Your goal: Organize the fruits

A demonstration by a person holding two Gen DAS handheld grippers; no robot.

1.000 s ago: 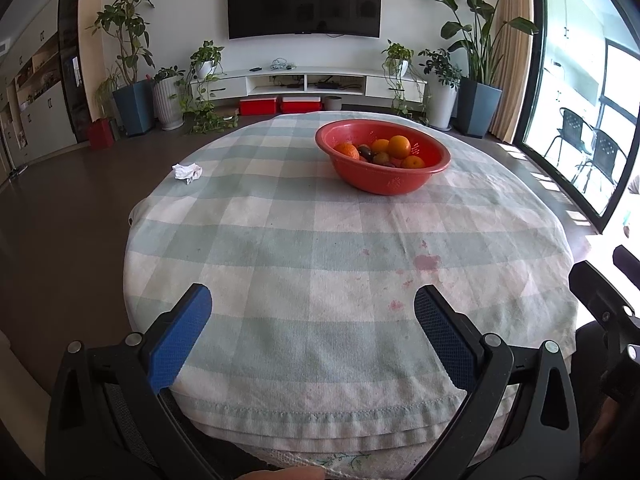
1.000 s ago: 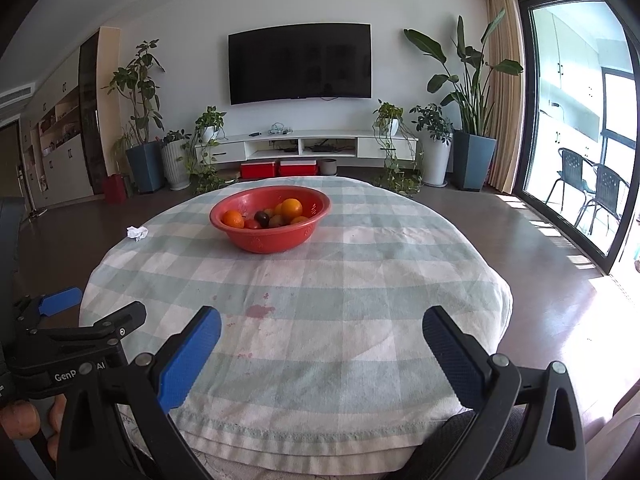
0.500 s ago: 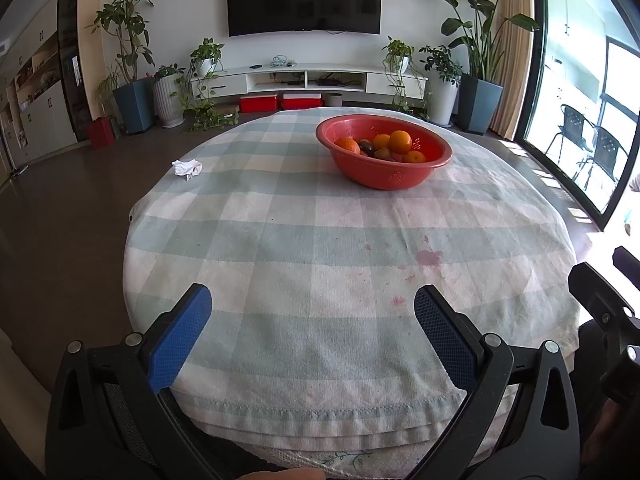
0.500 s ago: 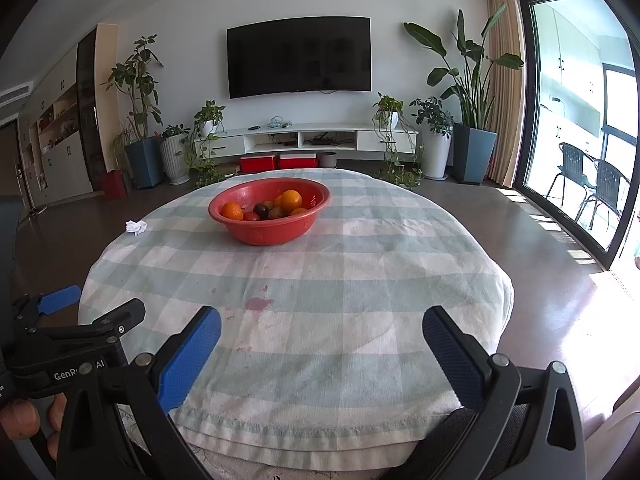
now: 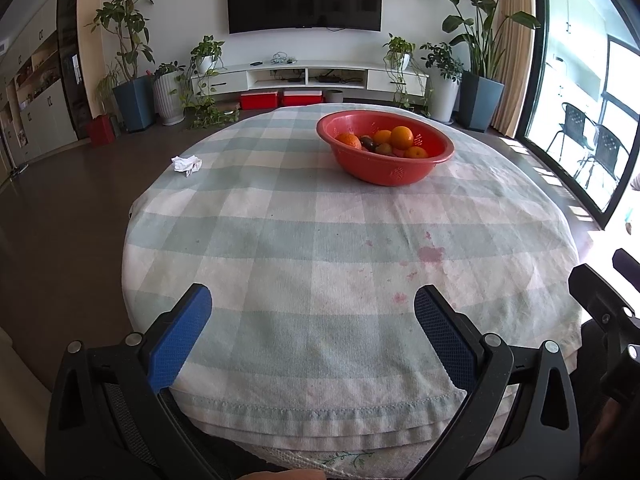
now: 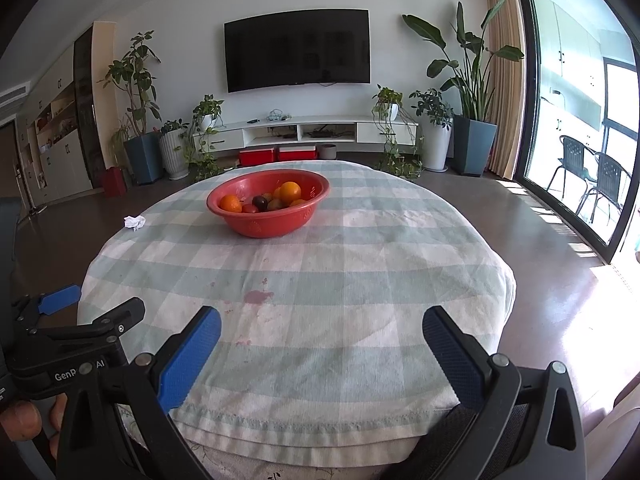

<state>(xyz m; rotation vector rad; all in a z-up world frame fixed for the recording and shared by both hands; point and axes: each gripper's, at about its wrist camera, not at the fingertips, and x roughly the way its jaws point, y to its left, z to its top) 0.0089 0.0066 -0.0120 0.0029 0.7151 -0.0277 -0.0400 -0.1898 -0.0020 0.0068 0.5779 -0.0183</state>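
A red plastic bowl (image 5: 400, 168) (image 6: 272, 224) stands on the far half of a round table under a checked cloth (image 5: 320, 240) (image 6: 360, 264). Inside lie several oranges (image 5: 401, 137) (image 6: 289, 192), a dark plum (image 6: 260, 201) and other small fruit. My left gripper (image 5: 313, 316) hangs open over the table's near edge, nothing between its blue pads. My right gripper (image 6: 321, 334) is open as well, at the near edge, far short of the bowl. The left gripper's side (image 6: 76, 340) shows in the right wrist view at lower left.
A crumpled white tissue (image 5: 186, 164) (image 6: 135, 222) lies near the table's left edge. Pink stains (image 5: 431, 253) mark the cloth in the middle. Beyond the table are a TV wall, a low white cabinet, potted plants and a glass door on the right.
Both views have tilted up slightly, so the bowl and table sit a little lower in frame. Both grippers stay open and hold nothing.
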